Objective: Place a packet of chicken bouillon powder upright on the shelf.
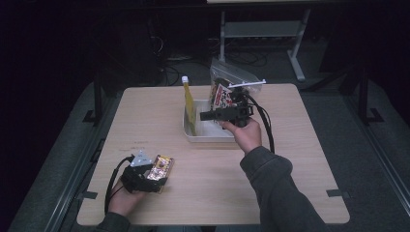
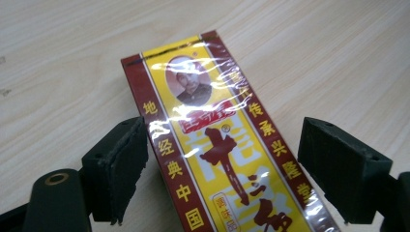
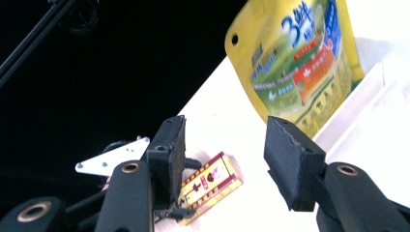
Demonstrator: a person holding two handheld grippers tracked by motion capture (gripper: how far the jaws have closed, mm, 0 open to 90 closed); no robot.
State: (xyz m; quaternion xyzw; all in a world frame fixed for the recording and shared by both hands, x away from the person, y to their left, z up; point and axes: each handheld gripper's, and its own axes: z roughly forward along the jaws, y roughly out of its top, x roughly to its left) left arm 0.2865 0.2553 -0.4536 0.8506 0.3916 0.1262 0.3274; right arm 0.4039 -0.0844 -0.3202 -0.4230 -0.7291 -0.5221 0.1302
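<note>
A red and yellow box [image 2: 212, 121] with Chinese print lies flat on the wooden table [image 1: 290, 159] near its front left. My left gripper [image 1: 155, 178] is at the box's near end. Its jaws [image 2: 222, 154] stand open on either side of the box, the pads close to its long edges without pressing. My right gripper [image 1: 204, 116] hovers over the white tray [image 1: 212, 137] at mid table, pointing left. It is open [image 3: 222, 159] with nothing between the jaws. A yellow pouch [image 1: 190, 108] stands against the tray's left wall, just beyond those jaws [image 3: 300, 63].
A clear zip bag [image 1: 232, 82] with a printed packet inside stands at the tray's back right, behind my right hand. In the right gripper view the box [image 3: 210, 186] and the left gripper's grey plate [image 3: 113, 157] lie far off. Dark floor and table legs lie beyond the table's far edge.
</note>
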